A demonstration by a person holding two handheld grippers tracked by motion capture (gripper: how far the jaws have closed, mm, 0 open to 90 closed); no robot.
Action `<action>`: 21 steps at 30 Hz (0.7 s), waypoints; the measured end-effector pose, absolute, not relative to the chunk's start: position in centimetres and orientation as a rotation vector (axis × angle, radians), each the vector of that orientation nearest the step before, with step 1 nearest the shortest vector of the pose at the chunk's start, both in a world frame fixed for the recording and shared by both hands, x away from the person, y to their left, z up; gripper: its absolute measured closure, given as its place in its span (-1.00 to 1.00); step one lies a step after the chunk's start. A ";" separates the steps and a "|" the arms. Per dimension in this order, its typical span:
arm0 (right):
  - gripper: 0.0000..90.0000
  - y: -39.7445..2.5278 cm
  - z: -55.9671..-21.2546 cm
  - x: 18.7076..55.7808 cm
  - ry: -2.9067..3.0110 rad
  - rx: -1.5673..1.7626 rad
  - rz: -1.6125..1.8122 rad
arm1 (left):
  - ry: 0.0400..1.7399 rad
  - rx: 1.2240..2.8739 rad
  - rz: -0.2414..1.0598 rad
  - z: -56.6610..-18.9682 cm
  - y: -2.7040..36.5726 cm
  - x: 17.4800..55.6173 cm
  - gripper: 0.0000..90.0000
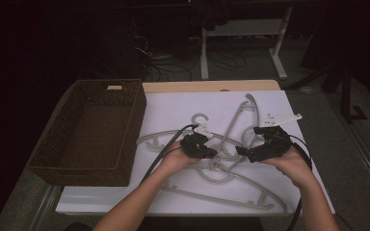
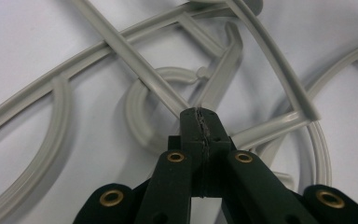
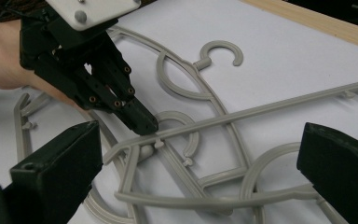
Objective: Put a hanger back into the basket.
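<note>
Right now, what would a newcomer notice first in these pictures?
A tangle of grey hangers on the white table, crossing one another. The left tool is shut with its tip at a hanger bar, while the right tool is open wide above the pile. A brown basket stands to the left.

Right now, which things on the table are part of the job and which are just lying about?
Part of the job:
- grey hangers, tangled in a pile
- left gripper, shut at a hanger bar
- right gripper, open beside the pile
- wicker basket, probably their destination

Lying about:
- cables on the floor
- white frame legs beyond the table
</note>
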State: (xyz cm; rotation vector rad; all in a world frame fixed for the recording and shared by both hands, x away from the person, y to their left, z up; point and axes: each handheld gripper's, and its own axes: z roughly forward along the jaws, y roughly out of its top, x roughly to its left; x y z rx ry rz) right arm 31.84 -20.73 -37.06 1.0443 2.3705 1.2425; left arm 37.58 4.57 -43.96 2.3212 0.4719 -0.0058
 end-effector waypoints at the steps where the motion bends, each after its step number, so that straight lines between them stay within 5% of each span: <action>1: -1.00 -20.7 -37.1 31.8 2.370 1.044 1.242 | 0.465 2.324 -0.003 -44.0 4.3 37.5 1.00; 7: -1.00 -20.8 -37.2 31.9 2.368 1.051 1.232 | 0.480 2.306 -0.001 -43.9 4.9 37.8 0.92; 21: -0.85 -19.7 -37.7 33.8 2.327 1.167 1.157 | 0.547 2.183 0.070 -41.1 12.5 37.7 0.03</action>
